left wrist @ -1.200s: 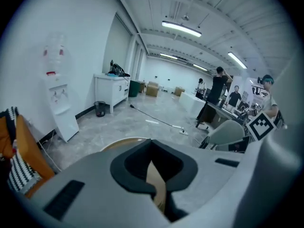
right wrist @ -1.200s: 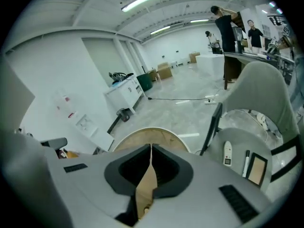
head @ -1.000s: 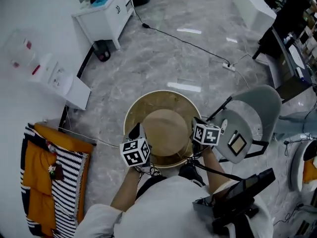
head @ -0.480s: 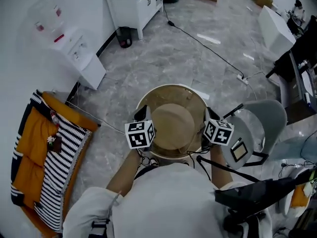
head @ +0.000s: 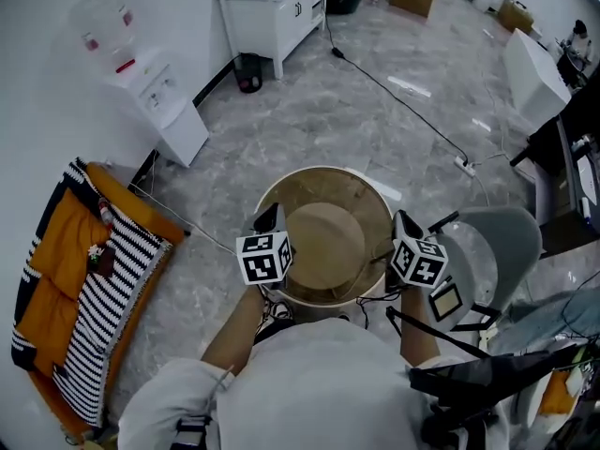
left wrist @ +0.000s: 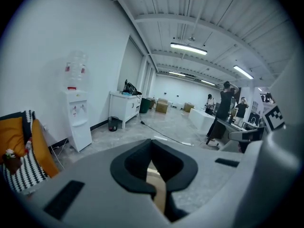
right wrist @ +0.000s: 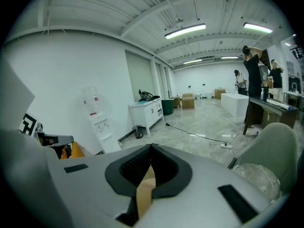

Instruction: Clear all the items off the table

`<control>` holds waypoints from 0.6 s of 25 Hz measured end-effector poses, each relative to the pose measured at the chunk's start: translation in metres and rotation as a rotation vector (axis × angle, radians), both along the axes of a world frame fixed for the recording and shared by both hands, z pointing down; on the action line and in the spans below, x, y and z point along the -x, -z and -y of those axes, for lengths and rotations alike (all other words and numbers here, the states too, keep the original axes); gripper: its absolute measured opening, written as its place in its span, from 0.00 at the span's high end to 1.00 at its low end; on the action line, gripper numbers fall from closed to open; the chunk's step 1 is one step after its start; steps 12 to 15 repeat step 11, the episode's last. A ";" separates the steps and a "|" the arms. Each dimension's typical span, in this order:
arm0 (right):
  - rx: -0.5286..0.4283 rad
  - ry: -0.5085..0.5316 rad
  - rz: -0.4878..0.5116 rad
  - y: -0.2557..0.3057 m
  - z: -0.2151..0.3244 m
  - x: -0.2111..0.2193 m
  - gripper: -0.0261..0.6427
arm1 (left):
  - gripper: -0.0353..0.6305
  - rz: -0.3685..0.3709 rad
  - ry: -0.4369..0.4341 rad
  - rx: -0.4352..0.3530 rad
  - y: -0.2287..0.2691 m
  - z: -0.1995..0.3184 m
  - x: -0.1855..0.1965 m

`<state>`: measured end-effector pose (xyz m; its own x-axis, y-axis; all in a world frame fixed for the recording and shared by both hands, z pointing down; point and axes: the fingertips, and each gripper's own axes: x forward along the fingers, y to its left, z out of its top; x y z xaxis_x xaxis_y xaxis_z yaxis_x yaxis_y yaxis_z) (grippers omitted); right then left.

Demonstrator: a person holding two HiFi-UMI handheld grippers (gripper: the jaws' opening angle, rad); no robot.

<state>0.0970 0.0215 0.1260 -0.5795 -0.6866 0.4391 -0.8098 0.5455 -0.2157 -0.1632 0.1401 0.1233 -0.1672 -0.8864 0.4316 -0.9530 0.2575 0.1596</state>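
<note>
Currently the left gripper (head: 268, 221) and right gripper (head: 399, 223) each pinch opposite rim edges of the round tan basket (head: 323, 172), carried above the floor (head: 309, 111); uneven hand motion could probably tilt it or slip the thin rim free.

Tan tub (head: 319, 187), orange striped cloth (head: 98, 298)

The water dispenser (head: 169, 115) and cabinet (head: 272, 17) have swung rightward across the far side, the striped cloth (head: 94, 298) at near left has shifted farther, and the basket (head: 323, 187) has edged slightly right.
</note>
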 end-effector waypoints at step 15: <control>-0.017 -0.005 0.013 0.004 0.003 -0.015 0.93 | 0.95 0.025 -0.008 0.012 -0.002 -0.003 -0.014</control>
